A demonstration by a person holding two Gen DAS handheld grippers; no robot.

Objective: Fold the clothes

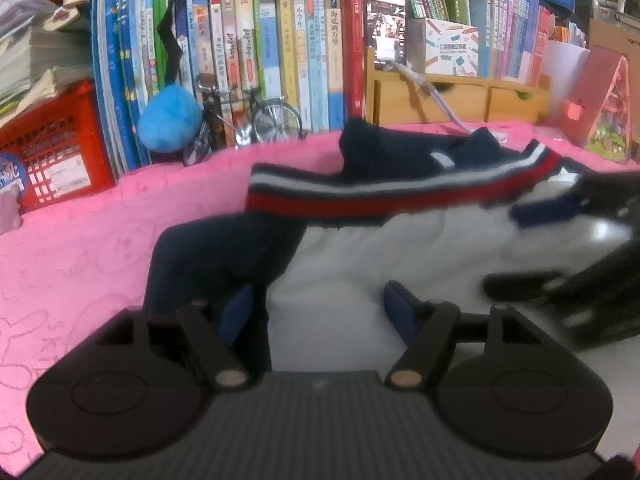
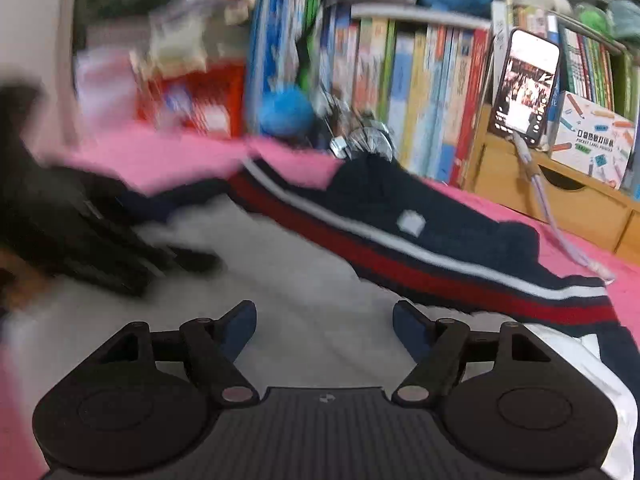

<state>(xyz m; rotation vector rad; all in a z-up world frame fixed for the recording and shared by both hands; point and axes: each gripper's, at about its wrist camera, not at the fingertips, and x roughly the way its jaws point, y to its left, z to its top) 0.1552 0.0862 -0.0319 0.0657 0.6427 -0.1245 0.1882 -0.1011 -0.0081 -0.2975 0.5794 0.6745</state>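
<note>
Left wrist view is showing the garment [image 1: 400, 196] lying on the pink cover [image 1: 80, 248], white body toward me, striped band and navy part doubled over it. Risk, I judge: that loose band could be sliding off if either gripper drags the white cloth. My left gripper [image 1: 320, 312] and right gripper [image 2: 324, 320] are hovering with jaws wide apart, gripping nothing.

Navy, white and red-striped knit cloth garment [image 1: 400, 196], matt; pink quilted cloth cover [image 1: 80, 240]; pale wooden drawer unit [image 1: 440, 96]; red plastic crate [image 1: 52, 152].
</note>
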